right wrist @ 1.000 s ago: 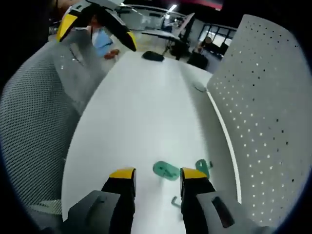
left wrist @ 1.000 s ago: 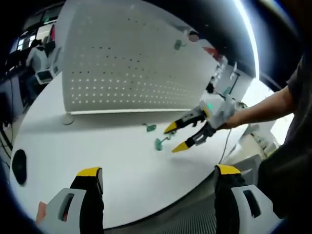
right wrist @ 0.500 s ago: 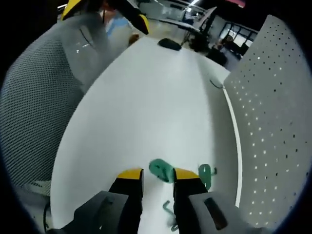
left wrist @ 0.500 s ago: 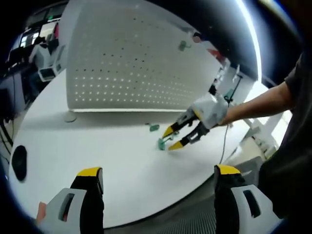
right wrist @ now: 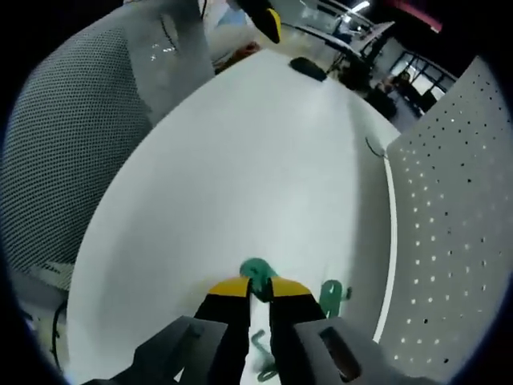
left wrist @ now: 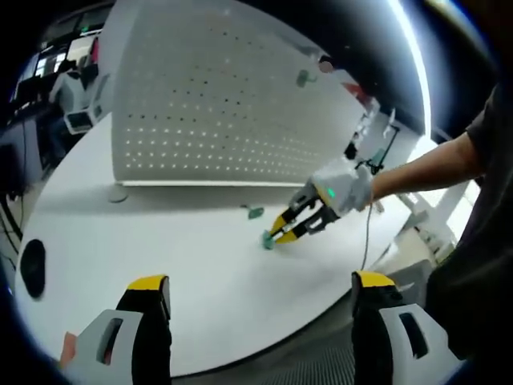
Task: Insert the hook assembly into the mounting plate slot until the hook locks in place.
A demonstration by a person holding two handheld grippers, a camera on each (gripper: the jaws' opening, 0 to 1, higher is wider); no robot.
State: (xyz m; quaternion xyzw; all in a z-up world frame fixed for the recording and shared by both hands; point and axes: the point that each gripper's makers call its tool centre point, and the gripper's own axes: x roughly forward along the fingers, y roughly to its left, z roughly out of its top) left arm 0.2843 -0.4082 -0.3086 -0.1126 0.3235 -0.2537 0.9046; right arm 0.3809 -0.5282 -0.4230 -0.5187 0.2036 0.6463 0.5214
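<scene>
Hook assembly: a green hook assembly (right wrist: 258, 273) lies on the white table (right wrist: 240, 160), in front of the pegboard. In the right gripper view its rounded green head shows just past the yellow jaw tips, and a grey-green wire part trails back between the jaws toward the camera. In the left gripper view it (left wrist: 267, 239) sits at the tips of the right gripper.

Second green piece: a second green hook piece (right wrist: 331, 292) rests on the table just beside the first, nearer the pegboard foot; it is not touched by either gripper. In the left gripper view it (left wrist: 255, 212) lies between the first piece and the pegboard.

Right gripper: the right gripper (right wrist: 253, 290) is down at table level, jaws drawn narrow with the hook assembly pinched between the yellow tips. From the left gripper view it (left wrist: 287, 228) reaches in from the right, held by a person's gloved hand (left wrist: 343, 186).

Left gripper: the left gripper (left wrist: 260, 290) is held above the near table edge, jaws spread wide, nothing between them, well apart from the hook assembly.

Mounting plate: a white perforated pegboard (left wrist: 216, 96) stands upright on the table, with a green hook (left wrist: 302, 78) already hanging near its upper part.

Other items: a black round object (left wrist: 32, 271) lies on the table well apart from the work; a grey mesh chair back (right wrist: 72, 136) stands beside the table.
</scene>
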